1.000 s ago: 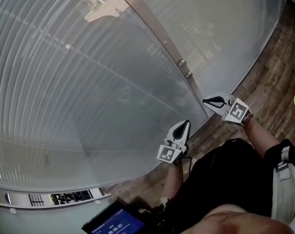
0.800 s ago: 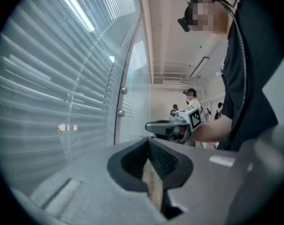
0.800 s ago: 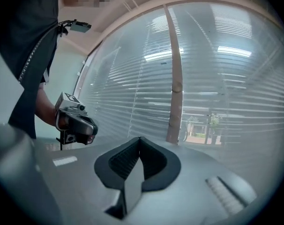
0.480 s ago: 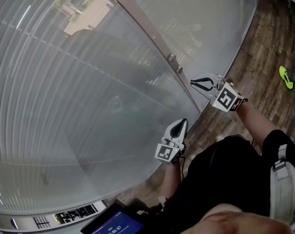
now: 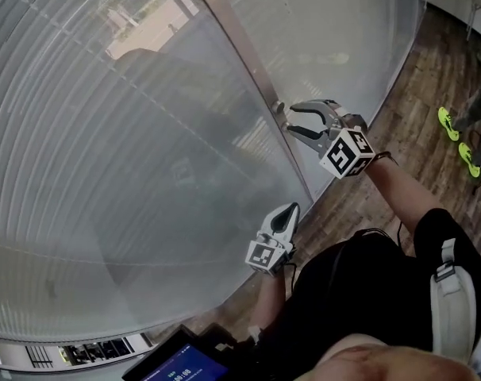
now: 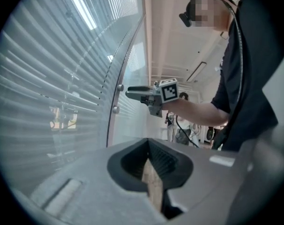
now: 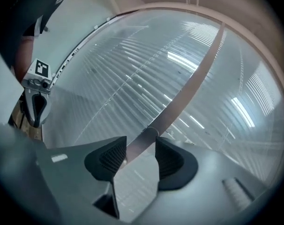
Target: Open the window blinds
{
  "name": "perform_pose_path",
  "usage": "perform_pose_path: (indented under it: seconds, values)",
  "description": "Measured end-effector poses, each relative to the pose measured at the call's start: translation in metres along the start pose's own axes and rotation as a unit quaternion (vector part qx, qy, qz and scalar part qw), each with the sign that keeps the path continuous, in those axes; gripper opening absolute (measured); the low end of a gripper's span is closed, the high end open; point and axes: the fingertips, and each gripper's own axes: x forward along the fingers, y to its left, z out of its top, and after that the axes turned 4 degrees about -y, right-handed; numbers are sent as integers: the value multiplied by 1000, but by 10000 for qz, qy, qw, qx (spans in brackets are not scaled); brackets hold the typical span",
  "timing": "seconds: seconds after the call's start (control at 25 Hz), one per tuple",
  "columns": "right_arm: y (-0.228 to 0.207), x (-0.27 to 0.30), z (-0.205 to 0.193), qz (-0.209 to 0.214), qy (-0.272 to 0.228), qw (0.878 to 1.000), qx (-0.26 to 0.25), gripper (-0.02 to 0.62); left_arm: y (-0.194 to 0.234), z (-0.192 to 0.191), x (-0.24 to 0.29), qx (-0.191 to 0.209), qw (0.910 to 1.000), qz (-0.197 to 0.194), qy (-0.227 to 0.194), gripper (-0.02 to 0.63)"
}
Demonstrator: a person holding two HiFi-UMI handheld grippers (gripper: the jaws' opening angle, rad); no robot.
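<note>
The window blinds (image 5: 105,173) spread out on both sides of the upright metal post (image 5: 240,46), covering the window down to near the wooden floor (image 5: 431,70). Their slats run level, so each slat's long axis crosses the post at right angles, and they stack one above another up the post's height. The outdoors shows only dimly between them.

My right gripper (image 5: 290,120) is just beside the two round knobs (image 5: 278,108) on the post, on the post's right side, pointing about level at them. Its jaws have just been opening and now stand about halfway apart. Nothing is pressed between the pads. In the right gripper view the post and a knob (image 7: 150,131) show through the gap, beyond the tips, and I cannot tell whether the tips touch them.

My left gripper (image 5: 291,209) sits lower, near the post's foot and apart from the knobs. It points level towards the blinds, with its jaws together on nothing.
</note>
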Motion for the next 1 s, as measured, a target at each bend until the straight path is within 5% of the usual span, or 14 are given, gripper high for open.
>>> perform_pose_path:
  seconds: [0.4, 0.64, 1.0]
  values:
    - [-5, 27, 2, -135, 267, 9946, -993, 233, 3, -13, -9, 79, 9997, 163, -132, 2]
    - [0, 33, -4, -373, 379, 9894, -1348, 130, 8, -20, -21, 81, 9996, 270, -24, 2]
    - [-2, 38, -5, -504, 519, 9855, -1532, 120, 14, -23, -21, 115, 9995, 292, -77, 2]
